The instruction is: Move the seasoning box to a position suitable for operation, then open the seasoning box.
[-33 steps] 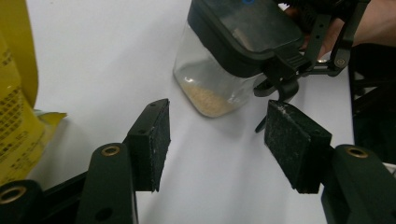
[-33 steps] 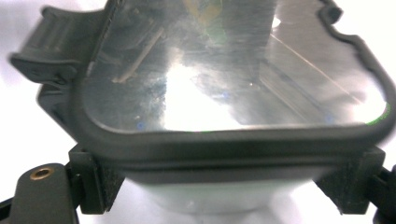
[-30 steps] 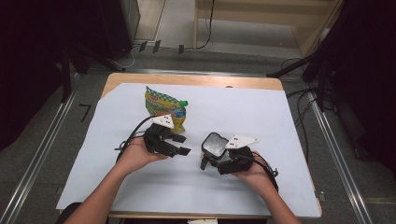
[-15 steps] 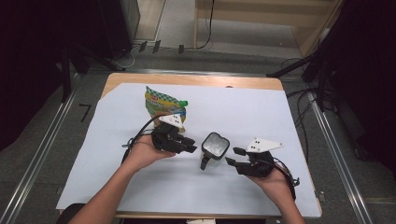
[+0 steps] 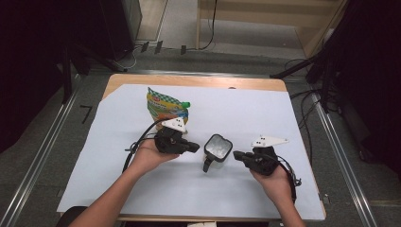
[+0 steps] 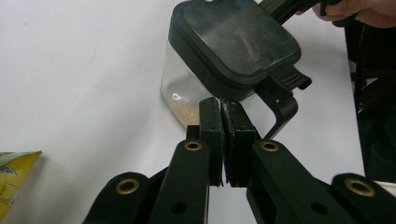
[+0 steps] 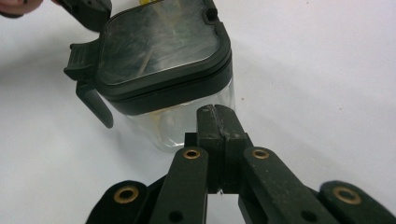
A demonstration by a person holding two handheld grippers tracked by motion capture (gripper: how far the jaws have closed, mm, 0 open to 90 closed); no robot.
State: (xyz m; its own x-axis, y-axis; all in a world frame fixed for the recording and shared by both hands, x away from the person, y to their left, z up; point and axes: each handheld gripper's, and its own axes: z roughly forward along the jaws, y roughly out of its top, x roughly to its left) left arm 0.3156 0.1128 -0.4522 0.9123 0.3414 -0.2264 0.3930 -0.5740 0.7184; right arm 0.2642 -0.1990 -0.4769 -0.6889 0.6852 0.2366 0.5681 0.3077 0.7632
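A small clear jar [image 5: 217, 147] with a black lid and a black side clip stands on the white sheet between my two grippers. Grainy contents lie at its bottom. In the left gripper view the jar [image 6: 224, 51] stands just beyond my left gripper [image 6: 221, 105], whose jaws have just been closing and now meet with nothing between them. My right gripper [image 7: 215, 112] points at the jar [image 7: 163, 60] from the other side; its jaws have also just closed, empty. From above, the left gripper [image 5: 196, 147] and right gripper [image 5: 236, 154] flank the jar, both apart from it.
A colourful snack bag [image 5: 165, 108] with a green cap stands behind the left gripper; its corner [image 6: 11, 182] shows in the left gripper view. The white sheet [image 5: 283, 118] covers a wooden table; metal rails run along both sides.
The right gripper let go of the jar, drew back to the right and shut its jaws. The jar now stands alone. The left gripper's jaws closed too.
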